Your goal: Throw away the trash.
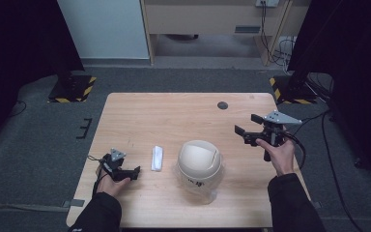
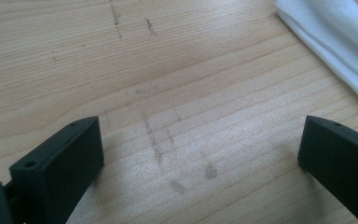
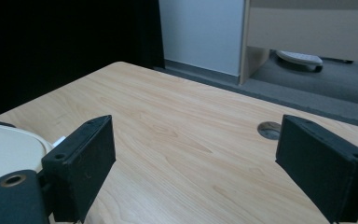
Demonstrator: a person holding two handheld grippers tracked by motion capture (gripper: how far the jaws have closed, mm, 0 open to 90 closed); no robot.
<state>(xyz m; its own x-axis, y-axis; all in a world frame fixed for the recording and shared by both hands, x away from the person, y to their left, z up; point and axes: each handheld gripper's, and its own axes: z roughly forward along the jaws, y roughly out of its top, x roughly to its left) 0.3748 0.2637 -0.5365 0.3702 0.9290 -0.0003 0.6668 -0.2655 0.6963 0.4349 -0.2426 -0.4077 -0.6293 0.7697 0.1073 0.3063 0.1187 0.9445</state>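
Right gripper (image 1: 247,124) wide, empty; folded cloth (image 1: 157,158) lengthwise toward table's far edge.

The high view looks forward and down from above the person's side, far enough back to take in the whole desk (image 1: 140,116) and the floor around it. The left gripper view sits very close to the desk surface, facing steeply down along its own jaws, with the white folded cloth (image 2: 335,42) at its upper right corner; the high view shares that cloth (image 1: 157,158), lying just beside the left gripper (image 1: 128,172). The right gripper view rides higher and faces nearly level across the desk toward the far wall (a round grommet hole (image 3: 269,130) appears ahead); the high view shares that hole (image 1: 222,105) near the far edge.
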